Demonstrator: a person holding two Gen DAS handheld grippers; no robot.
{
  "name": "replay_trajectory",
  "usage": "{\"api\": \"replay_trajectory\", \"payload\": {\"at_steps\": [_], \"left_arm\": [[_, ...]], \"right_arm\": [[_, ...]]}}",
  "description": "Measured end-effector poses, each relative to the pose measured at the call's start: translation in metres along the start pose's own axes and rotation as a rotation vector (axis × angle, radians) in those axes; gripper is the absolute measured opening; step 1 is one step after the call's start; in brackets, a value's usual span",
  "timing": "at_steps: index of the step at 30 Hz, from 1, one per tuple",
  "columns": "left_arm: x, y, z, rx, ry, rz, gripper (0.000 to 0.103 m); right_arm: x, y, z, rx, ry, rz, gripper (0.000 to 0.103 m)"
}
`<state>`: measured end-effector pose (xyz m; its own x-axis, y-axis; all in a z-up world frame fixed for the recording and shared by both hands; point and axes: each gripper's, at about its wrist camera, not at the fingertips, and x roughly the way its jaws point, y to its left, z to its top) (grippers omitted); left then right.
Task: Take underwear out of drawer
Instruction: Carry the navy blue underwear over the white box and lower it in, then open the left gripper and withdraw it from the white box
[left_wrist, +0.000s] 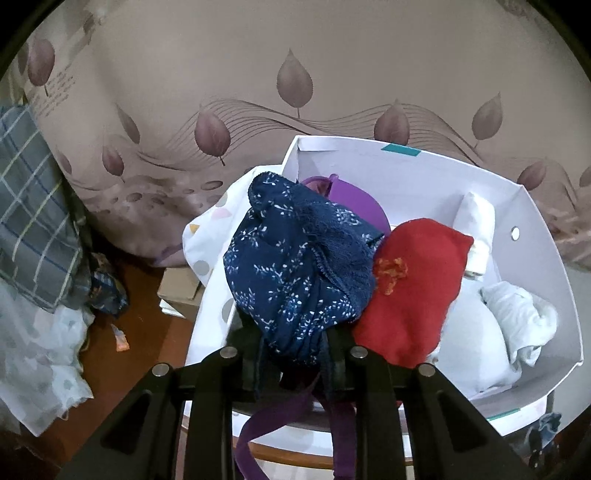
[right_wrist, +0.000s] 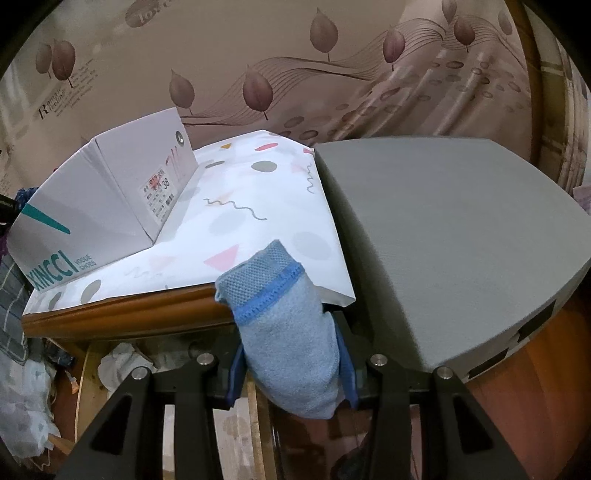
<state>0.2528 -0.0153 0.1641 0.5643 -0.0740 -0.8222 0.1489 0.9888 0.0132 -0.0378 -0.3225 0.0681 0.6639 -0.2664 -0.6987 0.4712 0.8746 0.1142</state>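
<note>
A bunched navy floral underwear (left_wrist: 291, 266) sits between the fingers of my left gripper (left_wrist: 295, 343), which is shut on it just above the open white shoebox (left_wrist: 406, 162). A purple strap (left_wrist: 266, 435) dangles beneath the jaws. In the box lie a red garment (left_wrist: 410, 295), a purple bra (left_wrist: 354, 203) and white garments (left_wrist: 517, 321). My right gripper (right_wrist: 290, 343) is shut on a light blue mesh-edged underwear (right_wrist: 280, 317), held at the front edge of the table near a grey slab (right_wrist: 443, 240).
The shoebox (right_wrist: 110, 206) stands on a white patterned cloth (right_wrist: 258, 214) over a wooden table (right_wrist: 122, 314). A leaf-print curtain (left_wrist: 295, 74) hangs behind. Plaid fabric (left_wrist: 33, 221), a cardboard box (left_wrist: 181, 288) and scattered clutter lie on the floor at left.
</note>
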Motion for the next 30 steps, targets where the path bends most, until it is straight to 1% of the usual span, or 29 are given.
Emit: {"api": "replay_trajectory", "payload": {"at_steps": [4,6,10,13,14,16,17,18,21,24,30], "left_arm": [[0.000,-0.004,-0.001,0.015,-0.012,0.013,0.028],[-0.001,-0.007,-0.002,0.025,-0.018,0.014,0.036],[-0.004,-0.009,-0.003,0.023,-0.019,0.000,0.043],[-0.008,-0.008,-0.002,0.011,-0.018,-0.022,0.050],[-0.010,-0.009,-0.003,0.013,-0.021,-0.028,0.054],[-0.016,-0.010,-0.003,0.023,-0.036,-0.026,0.063],[-0.019,-0.011,-0.003,0.032,-0.046,-0.020,0.071],[-0.022,-0.012,-0.003,0.041,-0.055,-0.028,0.075],[-0.033,-0.015,-0.004,0.063,-0.083,-0.011,0.078],[-0.042,-0.019,-0.003,0.092,-0.101,-0.004,0.078],[-0.065,-0.013,-0.009,0.075,-0.140,-0.017,0.079]], "right_arm": [[0.001,0.000,0.000,0.000,0.004,-0.004,0.042],[0.002,0.000,-0.001,0.000,0.007,-0.007,0.042],[0.002,0.000,-0.001,0.002,0.012,-0.007,0.042],[0.002,-0.001,-0.001,-0.001,0.011,-0.009,0.042],[0.002,0.000,-0.001,-0.001,0.011,-0.009,0.042],[0.002,0.000,-0.002,-0.002,0.011,-0.009,0.042],[0.002,0.000,-0.002,-0.003,0.011,-0.010,0.042],[0.002,0.000,-0.002,-0.004,0.012,-0.011,0.042],[0.002,0.000,-0.002,-0.004,0.012,-0.009,0.042],[0.001,0.000,-0.003,-0.009,0.011,-0.012,0.042],[0.001,0.001,-0.003,-0.018,0.011,-0.014,0.042]]}}
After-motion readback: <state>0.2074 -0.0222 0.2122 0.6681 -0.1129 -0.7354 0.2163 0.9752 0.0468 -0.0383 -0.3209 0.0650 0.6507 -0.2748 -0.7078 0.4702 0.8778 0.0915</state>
